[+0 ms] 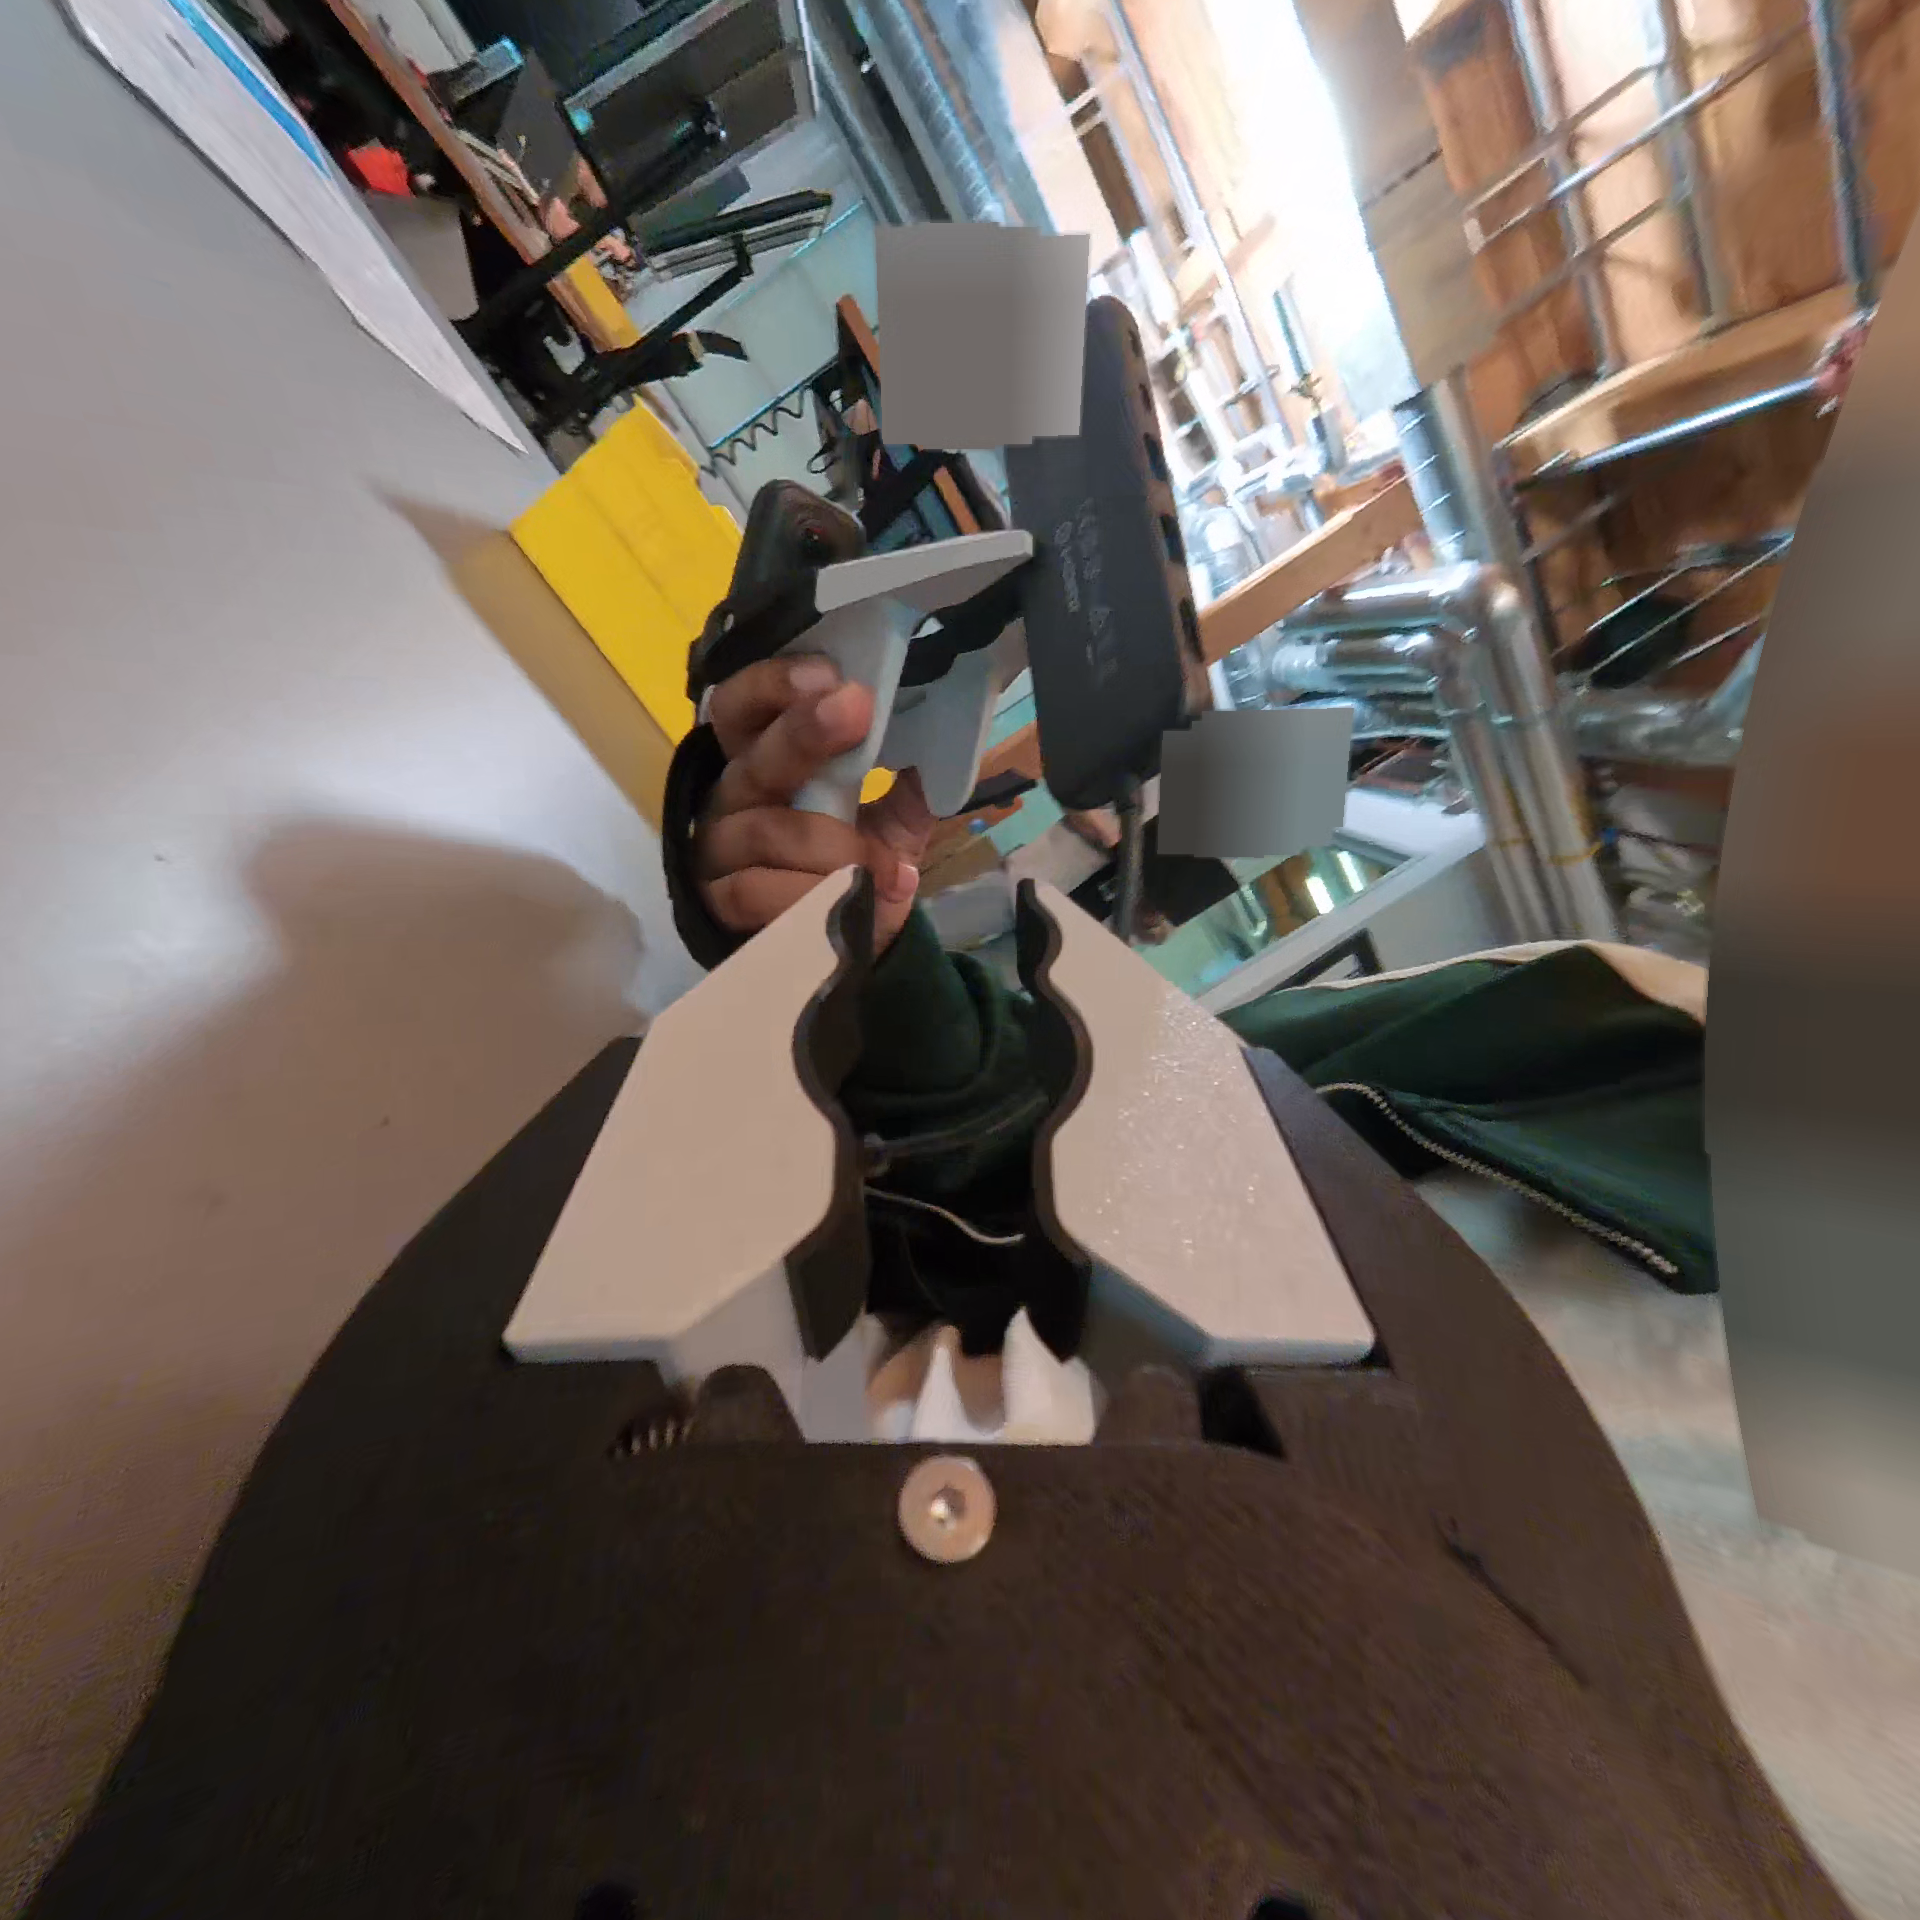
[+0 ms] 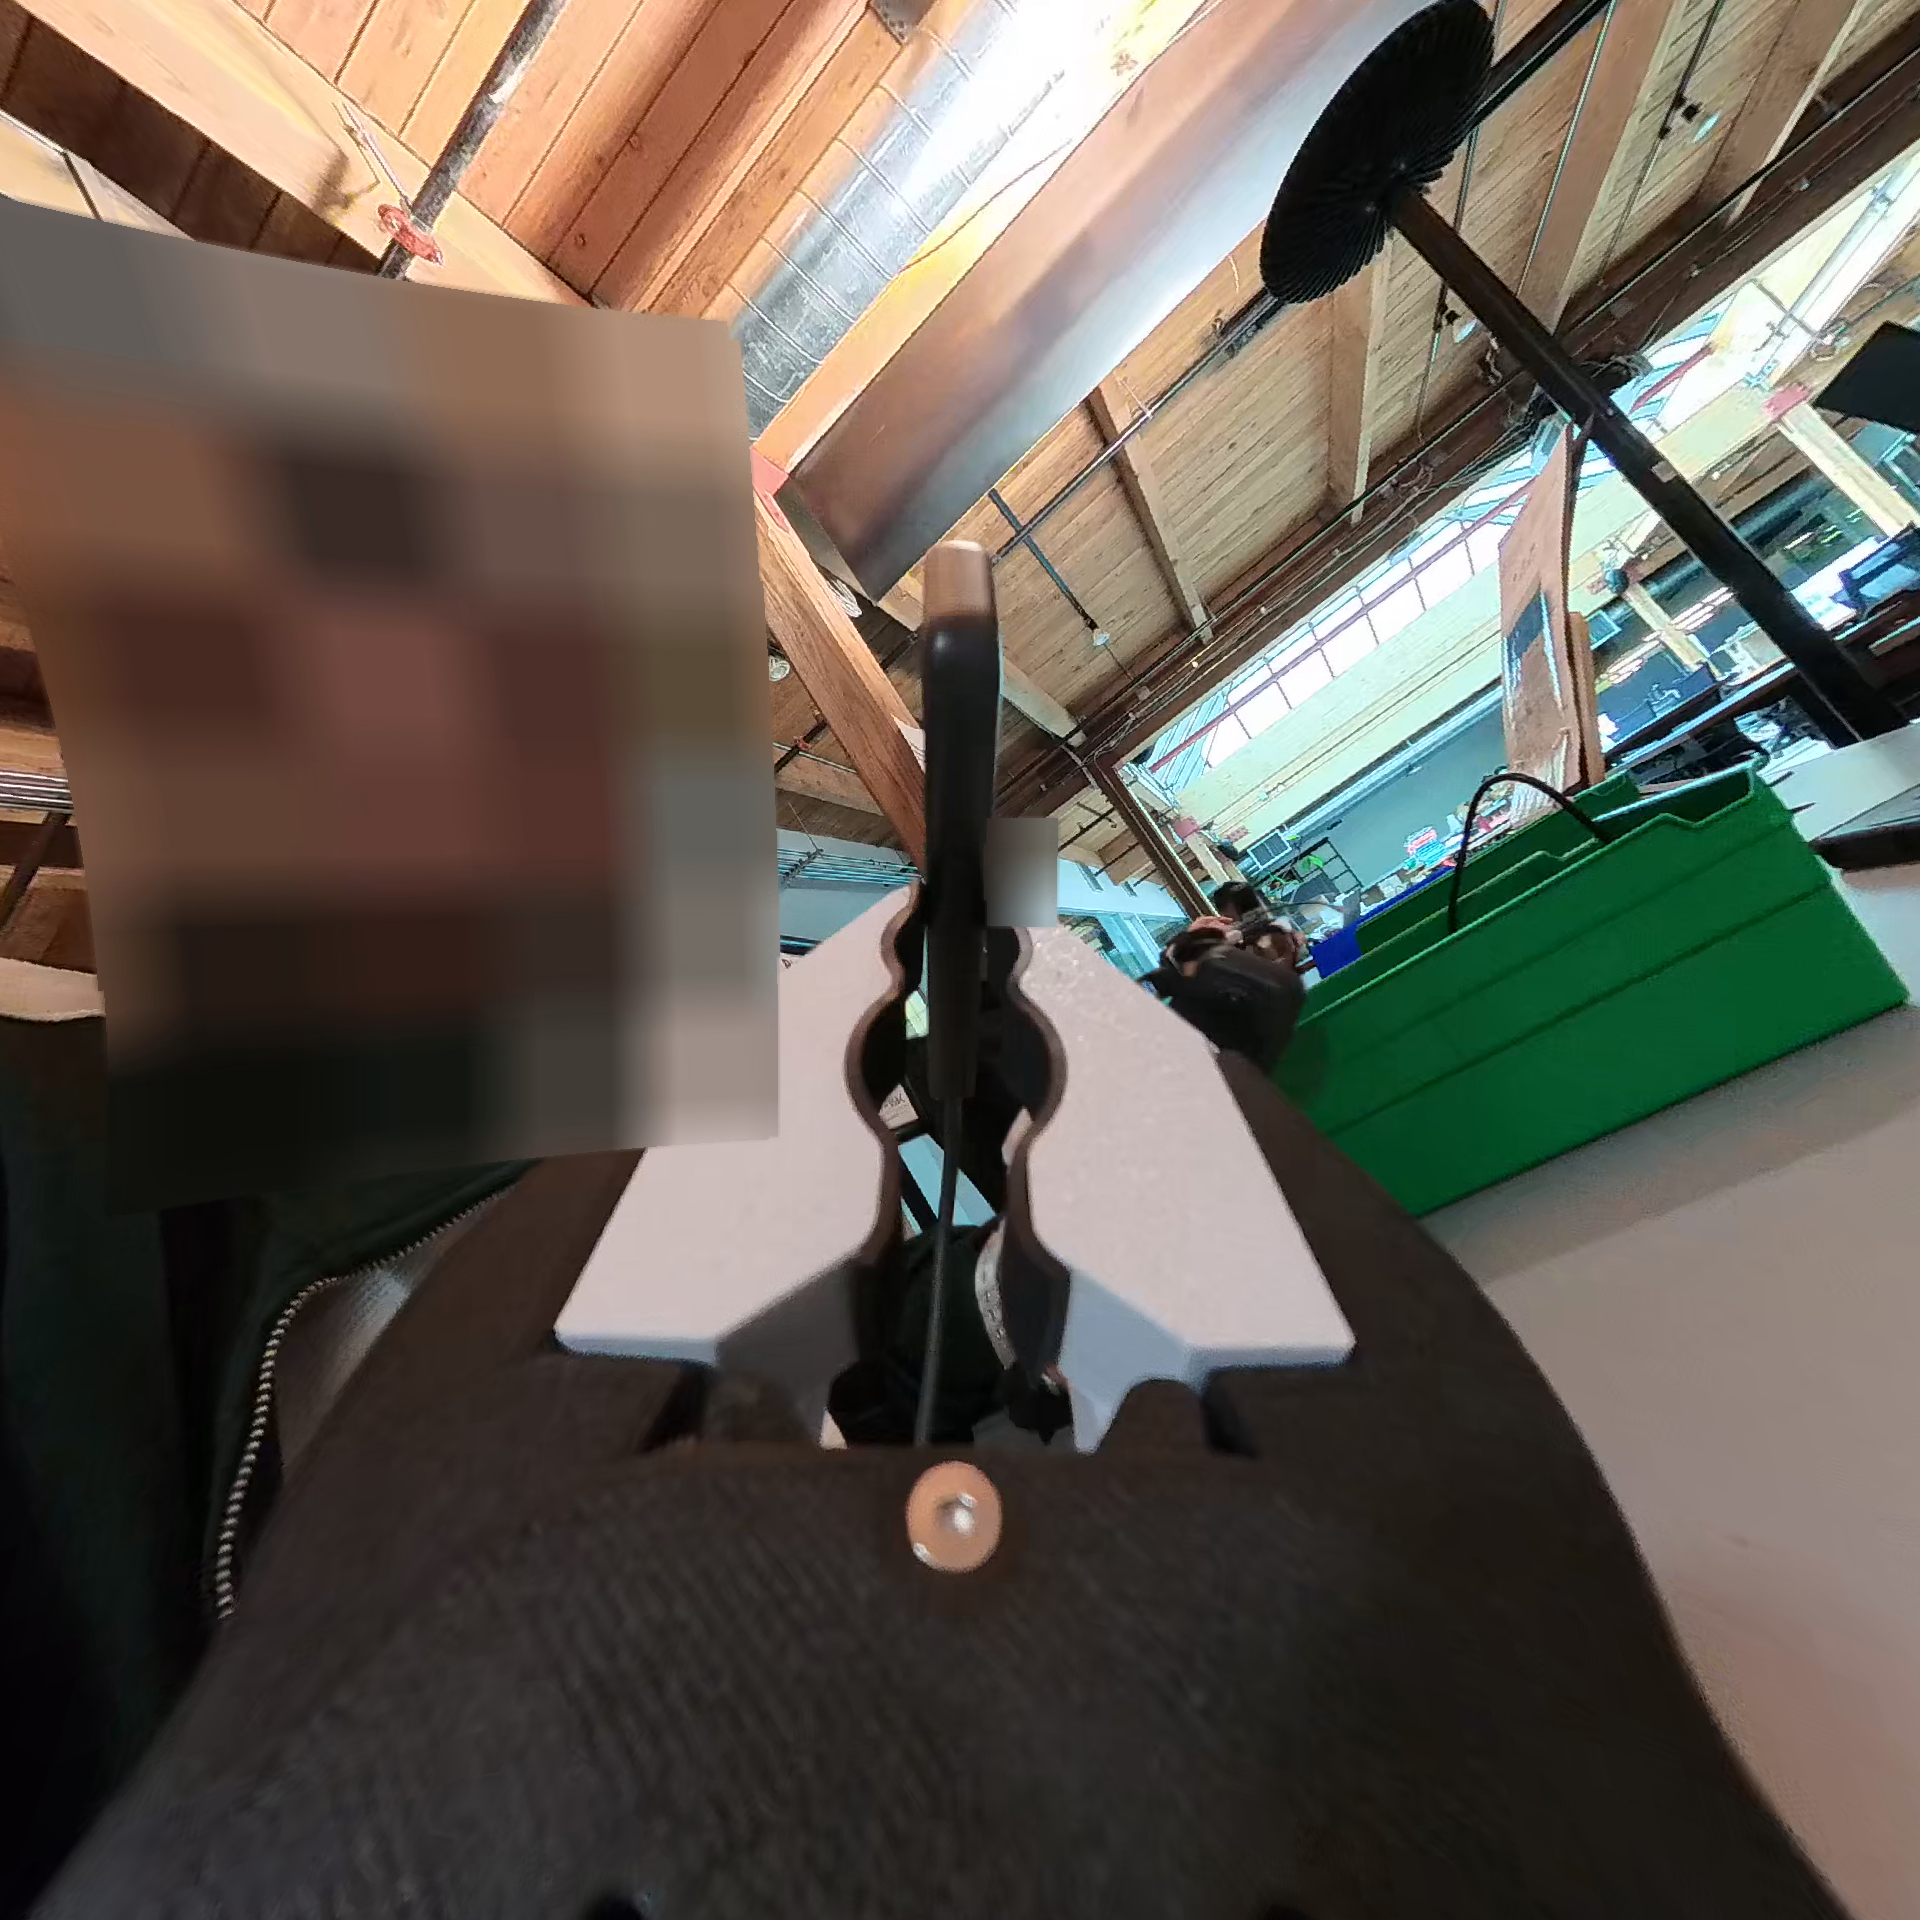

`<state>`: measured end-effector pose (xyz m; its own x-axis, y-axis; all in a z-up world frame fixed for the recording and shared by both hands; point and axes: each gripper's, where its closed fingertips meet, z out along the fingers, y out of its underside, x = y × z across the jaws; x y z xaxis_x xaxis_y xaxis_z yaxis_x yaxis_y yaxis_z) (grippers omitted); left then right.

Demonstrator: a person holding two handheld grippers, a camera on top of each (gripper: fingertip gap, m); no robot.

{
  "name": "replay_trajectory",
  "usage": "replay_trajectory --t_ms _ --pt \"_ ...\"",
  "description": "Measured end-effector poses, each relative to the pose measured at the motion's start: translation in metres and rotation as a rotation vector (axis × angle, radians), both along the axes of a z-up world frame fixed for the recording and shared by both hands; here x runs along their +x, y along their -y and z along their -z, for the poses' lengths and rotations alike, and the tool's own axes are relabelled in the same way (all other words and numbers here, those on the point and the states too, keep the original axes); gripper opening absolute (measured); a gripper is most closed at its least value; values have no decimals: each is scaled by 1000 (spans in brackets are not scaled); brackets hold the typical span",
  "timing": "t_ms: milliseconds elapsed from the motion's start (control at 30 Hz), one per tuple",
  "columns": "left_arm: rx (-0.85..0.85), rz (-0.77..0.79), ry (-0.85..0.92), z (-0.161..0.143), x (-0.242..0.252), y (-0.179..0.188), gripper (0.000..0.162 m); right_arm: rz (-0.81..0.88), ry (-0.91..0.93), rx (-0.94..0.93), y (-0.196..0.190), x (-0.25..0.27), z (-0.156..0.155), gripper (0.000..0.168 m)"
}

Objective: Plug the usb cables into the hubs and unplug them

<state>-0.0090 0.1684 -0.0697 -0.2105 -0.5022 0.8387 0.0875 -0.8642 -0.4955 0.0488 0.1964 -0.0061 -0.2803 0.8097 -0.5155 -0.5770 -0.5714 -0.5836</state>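
Grey plastic fingers with black wavy inner pads frame both wrist views. In the left wrist view, the left gripper (image 1: 940, 914) has a clear gap between its tips and nothing sits between them; through the gap show a dark green sleeve (image 1: 935, 1039) and, lower down, a thin pale wire. At 12 o'clock from those tips, the right gripper (image 1: 1013, 582) is seen farther off, held in a person's hand (image 1: 800, 790). Its grey fingers are pressed to the flat face of a dark USB hub (image 1: 1107, 582), a long black bar with a row of ports down its right edge. The hub stands nearly upright in the air, tilted slightly toward 11 o'clock, and a black cable (image 1: 1130, 862) leaves its lower end toward 6 o'clock. A yellow bin (image 1: 613, 540) lies at 10 o'clock on the white table (image 1: 208, 727), and a green jacket (image 1: 1475, 1081) lies at 3 o'clock.

In the right wrist view, the right gripper (image 2: 956, 914) is closed down on the hub (image 2: 961, 748), seen edge-on as a thin black strip rising toward 12 o'clock from the tips. Its cable (image 2: 940, 1278) runs down between the fingers toward 6 o'clock. A green crate (image 2: 1558, 997) sits at 3 o'clock on the table (image 2: 1714, 1351). A black disc-shaped fixture (image 2: 1371, 145) hangs at 1 o'clock under wooden ceiling beams (image 2: 665, 135).
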Motion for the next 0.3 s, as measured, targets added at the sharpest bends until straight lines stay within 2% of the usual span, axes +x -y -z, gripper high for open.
replay_trajectory --t_ms 33,300 --pt "-18 8 20 -2 -1 0 26 -1 -5 -2 0 1 0 10" --pt "-3 137 64 -10 5 25 36 -36 -18 -15 3 -7 1 10"
